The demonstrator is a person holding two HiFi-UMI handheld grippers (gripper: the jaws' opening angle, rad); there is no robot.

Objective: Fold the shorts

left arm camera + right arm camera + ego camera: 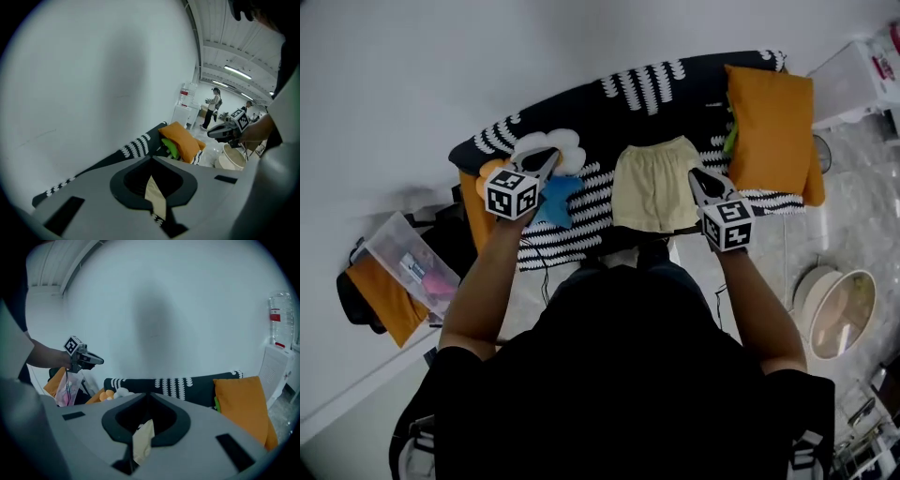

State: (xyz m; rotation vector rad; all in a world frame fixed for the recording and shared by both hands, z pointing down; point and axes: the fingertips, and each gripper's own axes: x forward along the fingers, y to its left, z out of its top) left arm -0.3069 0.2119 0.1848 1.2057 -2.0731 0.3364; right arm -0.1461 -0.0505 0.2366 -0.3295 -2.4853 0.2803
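Pale yellow shorts (654,183) lie flat on a table covered with a black-and-white striped cloth (637,98). My left gripper (551,157) hovers to their left, above a blue item (558,199), jaws shut and empty. My right gripper (694,173) is at the shorts' right edge with its jaws closed together; no cloth hangs from it. In the left gripper view the jaws (151,157) meet and a strip of the shorts (154,197) shows through the gap behind them. The right gripper view shows the same: jaws (147,393) together, shorts (143,441) below.
An orange cushion (769,131) with something green (731,141) under it lies at the table's right end. A white flower-shaped plush (548,142) sits at the left end. On the floor are a clear plastic box (412,262) on the left and a round basin (839,314) on the right.
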